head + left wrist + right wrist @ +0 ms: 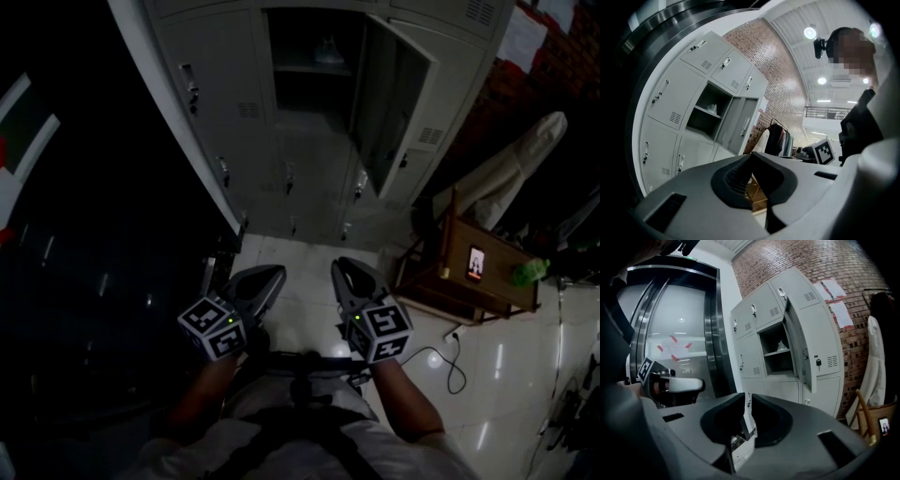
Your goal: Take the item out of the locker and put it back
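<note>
Pale and crumpled, the item (328, 52) lies on the shelf inside the one open compartment of the grey metal locker (309, 178), whose door (394, 103) is swung wide. The left gripper (272, 274) and right gripper (345, 267) are held side by side, well short of the locker and pointing toward it. Each has its jaws drawn together on nothing.

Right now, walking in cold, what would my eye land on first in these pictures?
The one open locker in the grey bank straight ahead, its door swung right and a pale item on its upper shelf. Next, the left gripper and right gripper low in the head view, jaws together, empty. To the right, a lit phone glows on a wooden chair.
</note>
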The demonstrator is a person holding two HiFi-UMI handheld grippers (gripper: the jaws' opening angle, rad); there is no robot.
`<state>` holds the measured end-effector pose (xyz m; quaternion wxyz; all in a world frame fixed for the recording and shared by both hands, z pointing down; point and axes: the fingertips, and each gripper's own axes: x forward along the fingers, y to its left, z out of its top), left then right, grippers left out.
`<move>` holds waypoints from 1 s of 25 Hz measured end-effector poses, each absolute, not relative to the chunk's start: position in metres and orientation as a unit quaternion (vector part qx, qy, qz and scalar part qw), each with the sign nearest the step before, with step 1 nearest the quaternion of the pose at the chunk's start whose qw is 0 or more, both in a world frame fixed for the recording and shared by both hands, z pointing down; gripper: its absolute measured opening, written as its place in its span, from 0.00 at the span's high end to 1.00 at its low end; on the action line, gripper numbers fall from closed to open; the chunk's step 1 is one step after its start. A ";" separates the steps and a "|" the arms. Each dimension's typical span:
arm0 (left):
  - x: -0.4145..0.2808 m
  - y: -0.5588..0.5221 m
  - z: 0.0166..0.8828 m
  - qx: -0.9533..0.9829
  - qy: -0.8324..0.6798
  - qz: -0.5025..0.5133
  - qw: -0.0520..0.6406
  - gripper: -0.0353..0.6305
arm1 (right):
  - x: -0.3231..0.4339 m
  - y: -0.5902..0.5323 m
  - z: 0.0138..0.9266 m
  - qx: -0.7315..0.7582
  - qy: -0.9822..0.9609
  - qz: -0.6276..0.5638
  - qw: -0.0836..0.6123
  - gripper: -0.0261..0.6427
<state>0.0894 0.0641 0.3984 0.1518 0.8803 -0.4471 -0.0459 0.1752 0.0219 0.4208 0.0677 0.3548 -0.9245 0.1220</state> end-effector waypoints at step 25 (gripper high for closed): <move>-0.046 -0.110 0.380 0.917 -0.377 -0.026 0.125 0.94 | 0.053 -0.132 0.407 0.449 -0.880 0.131 0.079 0.90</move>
